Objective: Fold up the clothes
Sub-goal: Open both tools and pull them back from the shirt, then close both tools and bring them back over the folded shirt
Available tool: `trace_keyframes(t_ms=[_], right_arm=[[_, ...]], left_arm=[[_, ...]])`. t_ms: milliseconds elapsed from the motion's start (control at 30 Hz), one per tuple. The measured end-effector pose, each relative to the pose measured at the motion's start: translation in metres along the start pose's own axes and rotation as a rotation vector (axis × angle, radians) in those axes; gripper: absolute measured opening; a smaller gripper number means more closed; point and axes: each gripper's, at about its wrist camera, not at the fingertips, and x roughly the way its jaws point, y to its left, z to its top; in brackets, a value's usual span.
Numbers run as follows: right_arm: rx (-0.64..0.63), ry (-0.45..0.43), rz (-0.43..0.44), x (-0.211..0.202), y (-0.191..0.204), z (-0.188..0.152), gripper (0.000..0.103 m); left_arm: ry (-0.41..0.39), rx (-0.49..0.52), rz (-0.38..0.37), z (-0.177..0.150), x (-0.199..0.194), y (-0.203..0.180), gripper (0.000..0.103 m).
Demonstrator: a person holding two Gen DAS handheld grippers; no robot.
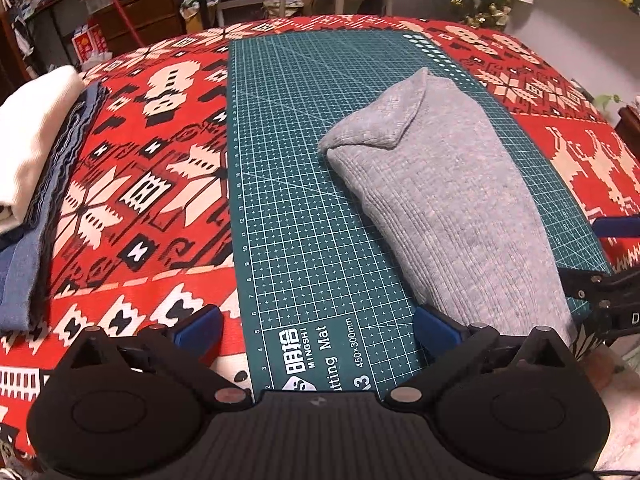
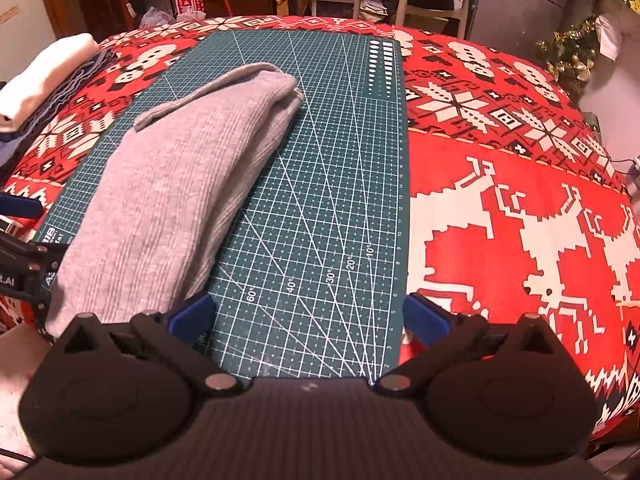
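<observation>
A grey ribbed garment (image 1: 452, 200) lies folded into a long narrow bundle on the green cutting mat (image 1: 288, 184); its near end hangs at the table's front edge. My left gripper (image 1: 318, 330) stands open at the front edge, just left of that near end, with nothing between its blue fingers (image 1: 434, 326). In the right wrist view the same grey garment (image 2: 176, 196) runs along the left half of the mat (image 2: 328, 200). My right gripper (image 2: 308, 316) is open over the mat, just right of the garment's near end. Each gripper shows at the edge of the other's view.
A stack of folded clothes, white (image 1: 32, 136) on top of blue denim (image 1: 24, 264), sits at the table's left edge. The red patterned tablecloth (image 2: 520, 208) covers the table. Chairs, shelves and clutter stand beyond the far edge.
</observation>
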Motion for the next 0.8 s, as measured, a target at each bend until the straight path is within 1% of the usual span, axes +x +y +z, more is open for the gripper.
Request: trace_keyframes(t_ms=[233,400,433,467,500,533,567,600,633,667,700,733,800], right_arm=[[0.001,-0.015,-0.002,0.0,-0.001,-0.001,0.102],[0.037,0.003,-0.009,-0.002,-0.004,-0.001,0.102],[0.047,0.008,-0.01,-0.002,-0.005,-0.001,0.1],[0.058,0.003,-0.014,-0.005,-0.007,0.0,0.094],[0.069,-0.002,-0.018,-0.008,-0.009,0.0,0.09],[0.081,-0.008,-0.022,-0.01,-0.011,0.0,0.081],[0.095,-0.03,-0.009,-0.017,-0.014,0.002,0.063],[0.109,-0.053,0.005,-0.024,-0.017,0.004,0.052],[0.123,-0.077,0.02,-0.03,-0.02,0.006,0.036],[0.138,-0.1,0.034,-0.037,-0.023,0.008,0.029],[0.152,-0.123,0.048,-0.044,-0.026,0.01,0.027],[0.166,-0.146,0.063,-0.051,-0.029,0.013,0.023],[0.146,-0.165,0.088,-0.05,-0.022,0.024,0.016]], left_arm=[[-0.031,0.014,-0.008,-0.004,-0.001,0.001,0.103],[-0.041,-0.004,0.017,-0.006,-0.003,-0.002,0.102],[-0.055,-0.004,0.022,-0.007,-0.006,-0.003,0.095],[-0.069,-0.004,0.028,-0.009,-0.009,-0.004,0.088],[-0.084,-0.004,0.034,-0.01,-0.012,-0.004,0.076],[-0.099,-0.005,0.037,-0.012,-0.015,-0.004,0.051],[-0.111,-0.015,0.029,-0.012,-0.02,-0.003,0.037],[-0.112,-0.037,0.004,-0.011,-0.024,0.0,0.019],[-0.117,-0.062,-0.022,-0.01,-0.028,0.003,0.015],[-0.132,-0.091,-0.053,-0.008,-0.034,0.006,0.015],[-0.152,-0.113,-0.083,-0.004,-0.04,0.008,0.014],[-0.172,-0.133,-0.114,0.0,-0.045,0.009,0.008],[-0.212,-0.166,-0.18,0.011,-0.053,0.01,0.004]])
